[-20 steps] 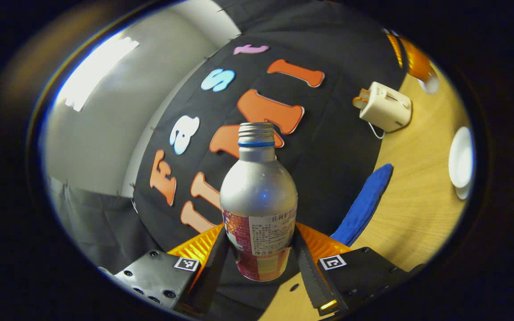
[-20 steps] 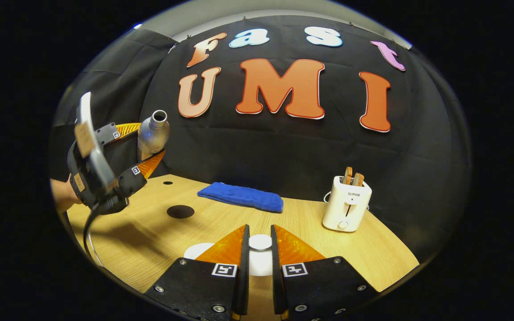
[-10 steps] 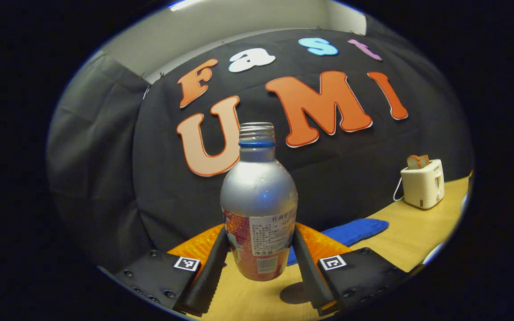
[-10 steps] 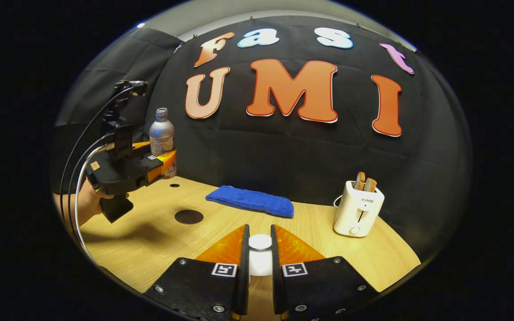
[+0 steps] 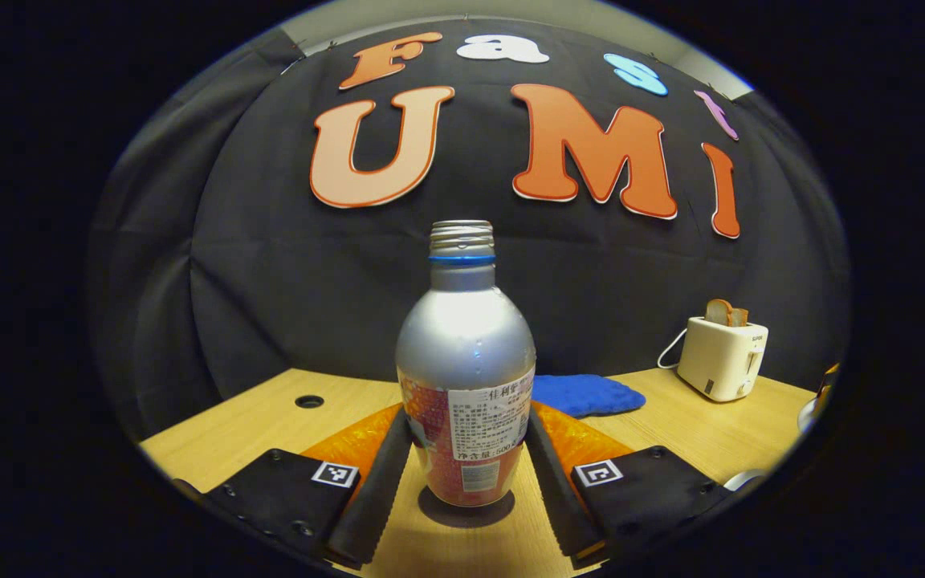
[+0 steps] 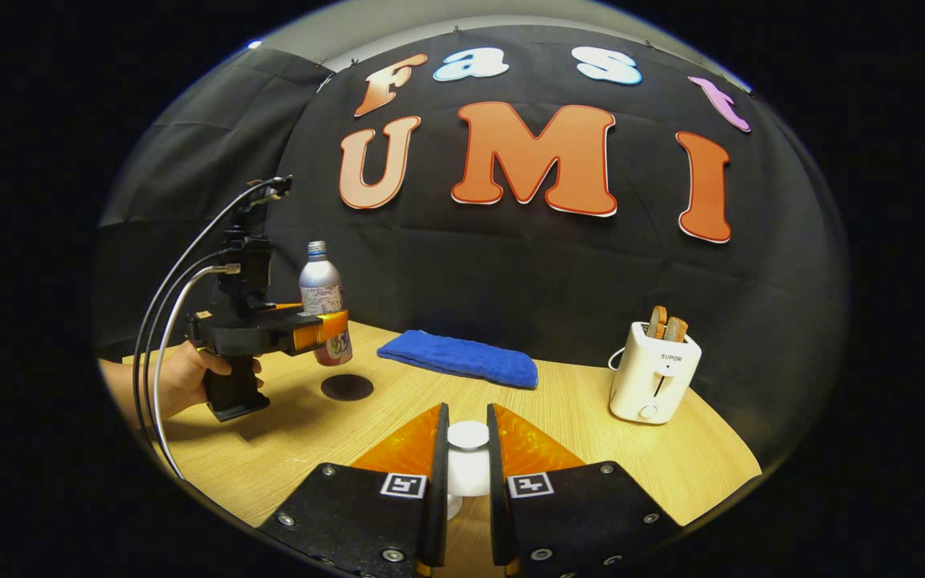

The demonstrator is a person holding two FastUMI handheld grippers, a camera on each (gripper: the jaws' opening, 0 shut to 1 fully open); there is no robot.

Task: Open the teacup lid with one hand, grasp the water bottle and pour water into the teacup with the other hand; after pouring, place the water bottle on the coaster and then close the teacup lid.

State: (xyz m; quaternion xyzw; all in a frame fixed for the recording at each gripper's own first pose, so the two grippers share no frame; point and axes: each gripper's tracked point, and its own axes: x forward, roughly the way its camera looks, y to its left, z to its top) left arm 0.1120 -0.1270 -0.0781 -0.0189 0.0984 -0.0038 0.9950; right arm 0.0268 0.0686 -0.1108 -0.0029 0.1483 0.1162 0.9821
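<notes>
A silver water bottle point(image 5: 465, 353) with an open threaded neck and a red label stands upright between the fingers of my left gripper point(image 5: 466, 425), which is shut on its lower body. A dark round patch point(image 5: 466, 511) lies right under its base. In the right gripper view the bottle point(image 6: 323, 309) hangs just over the black coaster point(image 6: 347, 387), held by the left gripper point(image 6: 326, 329) and a hand point(image 6: 181, 377). My right gripper point(image 6: 466, 411) is shut on the knob of the white teacup lid point(image 6: 468, 437), held above the table.
A folded blue cloth point(image 6: 458, 359) lies at the back of the wooden table point(image 6: 591, 425). A white toaster point(image 6: 655, 373) with bread in it stands at the right. The tabletop has a small hole point(image 5: 309, 400) at the far left. Cables point(image 6: 161, 321) trail from the left gripper.
The left gripper has swung the bottle from tilted back to upright and brought it down over the coaster. The right gripper has kept hold of the lid almost in place.
</notes>
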